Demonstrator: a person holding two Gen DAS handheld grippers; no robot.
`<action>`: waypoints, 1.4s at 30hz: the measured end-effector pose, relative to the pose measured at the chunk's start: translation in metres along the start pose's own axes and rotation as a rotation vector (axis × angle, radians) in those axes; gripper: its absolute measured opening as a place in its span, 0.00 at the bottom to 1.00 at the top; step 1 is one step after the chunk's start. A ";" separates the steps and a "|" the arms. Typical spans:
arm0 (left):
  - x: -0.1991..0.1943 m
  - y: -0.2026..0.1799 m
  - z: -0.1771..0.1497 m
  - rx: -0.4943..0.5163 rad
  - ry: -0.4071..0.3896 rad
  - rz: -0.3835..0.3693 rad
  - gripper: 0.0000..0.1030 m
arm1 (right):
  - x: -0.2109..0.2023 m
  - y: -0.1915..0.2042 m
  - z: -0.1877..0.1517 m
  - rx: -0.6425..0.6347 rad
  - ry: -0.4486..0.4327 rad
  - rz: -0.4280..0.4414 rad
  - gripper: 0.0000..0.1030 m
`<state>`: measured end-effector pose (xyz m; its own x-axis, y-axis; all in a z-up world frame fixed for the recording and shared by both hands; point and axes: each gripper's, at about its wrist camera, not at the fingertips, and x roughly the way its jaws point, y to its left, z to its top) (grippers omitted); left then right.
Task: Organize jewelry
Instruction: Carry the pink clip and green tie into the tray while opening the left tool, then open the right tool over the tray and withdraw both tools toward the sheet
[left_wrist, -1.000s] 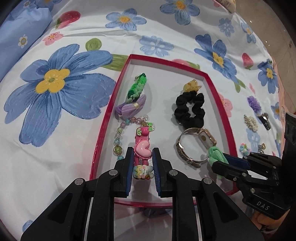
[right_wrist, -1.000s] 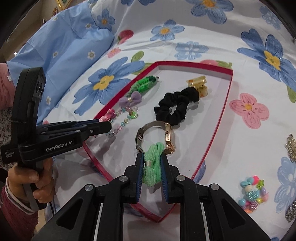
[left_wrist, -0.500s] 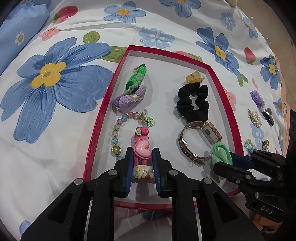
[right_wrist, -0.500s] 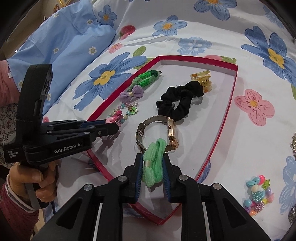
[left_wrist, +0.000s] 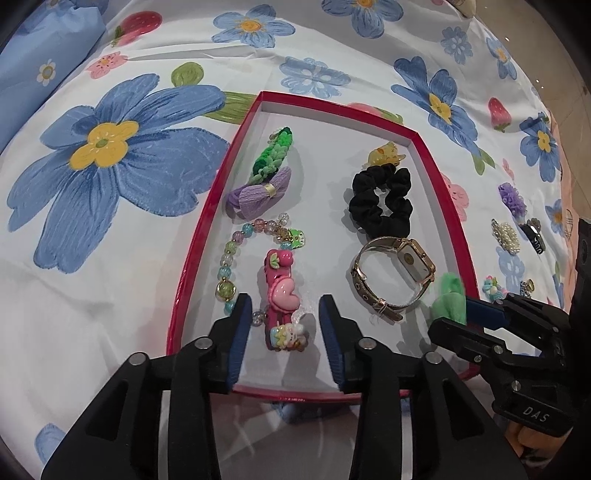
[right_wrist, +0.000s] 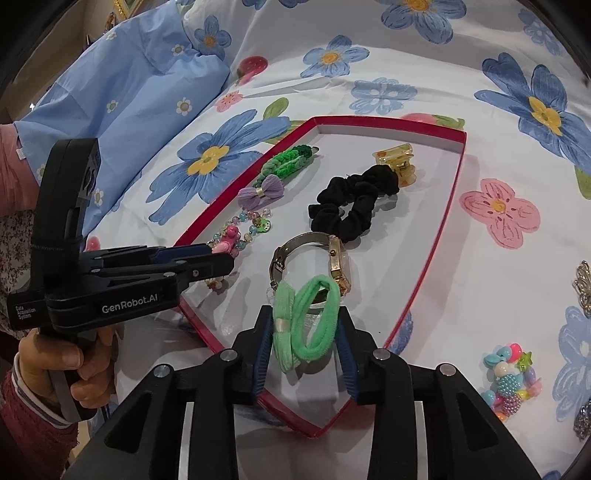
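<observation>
Left gripper: jaws opening, pink heart-decorated plastic hair clip lies free between them in red-rimmed tray. Stiff, light, glossy; grip across narrow sides.

Right gripper: jaws opening, soft green elastic hair tie loose between them, partly over watch; squashes easily.

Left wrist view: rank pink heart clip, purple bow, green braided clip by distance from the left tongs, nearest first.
1. Pink heart clip: between the opening left tongs, untouched by the pads.
2. Purple bow: mid-box, left column.
3. Green braided clip: just beyond the bow, toward the red box far wall.
</observation>
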<state>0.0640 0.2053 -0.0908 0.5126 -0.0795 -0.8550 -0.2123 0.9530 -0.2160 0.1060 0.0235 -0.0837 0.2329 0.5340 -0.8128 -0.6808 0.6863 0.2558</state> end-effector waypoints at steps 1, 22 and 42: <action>-0.002 0.000 -0.001 -0.002 -0.004 0.001 0.38 | -0.001 0.000 0.000 0.001 -0.002 -0.001 0.35; -0.044 -0.014 -0.009 -0.022 -0.065 -0.033 0.46 | -0.051 -0.009 -0.011 0.039 -0.100 -0.005 0.43; -0.063 -0.120 -0.021 0.118 -0.069 -0.167 0.55 | -0.154 -0.098 -0.082 0.249 -0.242 -0.166 0.43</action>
<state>0.0396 0.0893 -0.0214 0.5889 -0.2231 -0.7768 -0.0230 0.9561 -0.2921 0.0801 -0.1667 -0.0264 0.5031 0.4865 -0.7143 -0.4378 0.8561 0.2748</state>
